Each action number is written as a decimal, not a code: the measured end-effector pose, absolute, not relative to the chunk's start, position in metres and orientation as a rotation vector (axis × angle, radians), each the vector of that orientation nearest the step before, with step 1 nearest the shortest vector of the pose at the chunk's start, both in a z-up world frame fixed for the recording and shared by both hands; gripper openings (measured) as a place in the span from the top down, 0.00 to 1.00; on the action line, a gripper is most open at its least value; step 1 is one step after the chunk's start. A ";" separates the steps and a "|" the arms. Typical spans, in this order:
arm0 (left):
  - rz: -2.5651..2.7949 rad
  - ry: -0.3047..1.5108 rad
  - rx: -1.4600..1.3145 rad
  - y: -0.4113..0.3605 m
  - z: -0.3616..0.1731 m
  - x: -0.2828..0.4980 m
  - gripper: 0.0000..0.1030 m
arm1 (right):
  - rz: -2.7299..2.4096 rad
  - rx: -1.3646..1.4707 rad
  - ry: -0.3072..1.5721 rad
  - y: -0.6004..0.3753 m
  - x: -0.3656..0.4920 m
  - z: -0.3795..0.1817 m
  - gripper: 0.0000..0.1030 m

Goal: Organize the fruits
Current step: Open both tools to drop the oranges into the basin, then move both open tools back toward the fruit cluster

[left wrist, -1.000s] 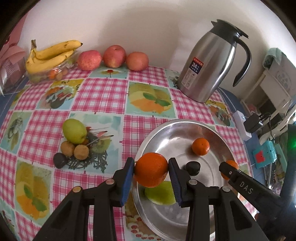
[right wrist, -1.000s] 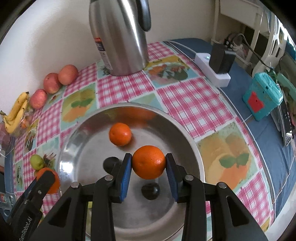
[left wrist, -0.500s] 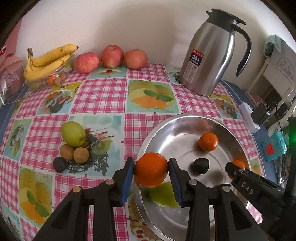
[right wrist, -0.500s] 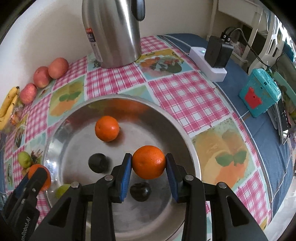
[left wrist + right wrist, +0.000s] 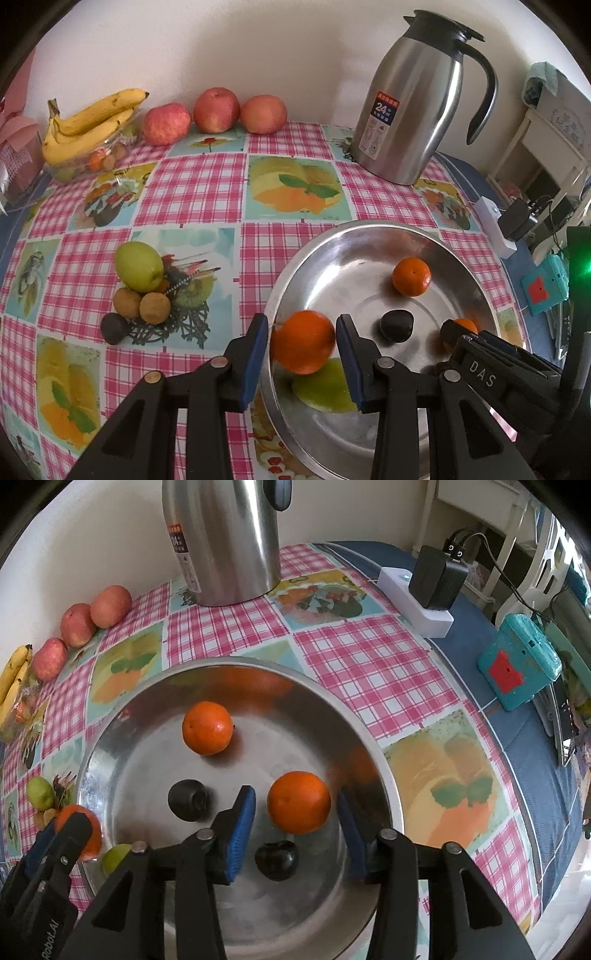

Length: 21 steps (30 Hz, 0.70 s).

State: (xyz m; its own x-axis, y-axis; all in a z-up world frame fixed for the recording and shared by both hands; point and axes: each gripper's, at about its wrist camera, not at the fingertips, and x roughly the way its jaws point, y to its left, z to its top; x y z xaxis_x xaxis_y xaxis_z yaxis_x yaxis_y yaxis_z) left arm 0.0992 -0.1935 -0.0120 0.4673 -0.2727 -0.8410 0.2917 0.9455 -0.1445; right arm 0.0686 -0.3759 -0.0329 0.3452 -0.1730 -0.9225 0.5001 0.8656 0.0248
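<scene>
Right tool (image 5: 295, 819): jaws have just been opening and now stand apart. An orange (image 5: 298, 802) sits between the blue pads (image 5: 242, 823), gaps showing on both sides, no pad pressing on it. It sits low centre of the right wrist frame, over the floor of the steel bowl (image 5: 373, 753); whether it rests on the metal I cannot tell.

Left tool (image 5: 302, 349): a second orange (image 5: 303, 341) between its pads, low centre of the left wrist frame, just inside the bowl's near-left rim. The right-hand pad touches the fruit; a thin gap seems to show at the left-hand pad (image 5: 255, 354). The fruit is blurred, so a firm clamp I cannot tell.

Bowl contents: a smaller orange (image 5: 207, 727) toward the upper left of the bowl, two dark round fruits (image 5: 187, 799) in the middle and lower part, a green fruit (image 5: 325, 384) under the left tool's orange.

On the checked worktop (image 5: 207, 184), left wrist view:
- green pear-like fruit (image 5: 138, 266), two brown fruits (image 5: 155, 307) and one dark fruit, centre left
- three apples (image 5: 216, 109) along the wall, upper centre
- bananas (image 5: 92, 123), upper left
- steel thermos jug (image 5: 417, 99), upper right
</scene>
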 end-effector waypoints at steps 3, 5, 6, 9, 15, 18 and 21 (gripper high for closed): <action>-0.358 1.020 0.022 -0.195 -0.008 0.098 0.59 | -0.450 0.320 1.134 -0.375 0.068 -0.030 0.53; -0.362 1.018 0.019 -0.195 -0.005 0.097 0.59 | -0.451 0.316 1.124 -0.373 0.068 -0.026 0.50; -0.361 1.018 0.018 -0.194 -0.003 0.097 0.59 | -0.449 0.316 1.115 -0.373 0.067 -0.023 0.48; -0.336 1.037 0.015 -0.191 0.000 0.098 0.59 | -0.444 0.313 1.095 -0.371 0.066 -0.015 0.44; -0.253 1.067 -0.050 -0.169 0.010 0.103 0.49 | -0.413 0.294 1.082 -0.362 0.066 -0.003 0.32; -0.200 1.080 -0.084 -0.154 0.013 0.105 0.45 | -0.395 0.280 1.078 -0.356 0.068 0.001 0.26; -0.149 1.091 -0.113 -0.137 0.016 0.108 0.37 | -0.370 0.262 1.086 -0.348 0.069 0.002 0.26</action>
State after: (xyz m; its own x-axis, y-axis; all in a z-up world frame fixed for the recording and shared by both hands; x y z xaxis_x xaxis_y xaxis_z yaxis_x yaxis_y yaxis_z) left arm 0.1080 -0.1375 0.0156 0.4532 -0.1762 -0.8738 0.0652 0.9842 -0.1647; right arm 0.0685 -0.3480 0.0024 0.4147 -0.1636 -0.8951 0.4170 0.9085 0.0272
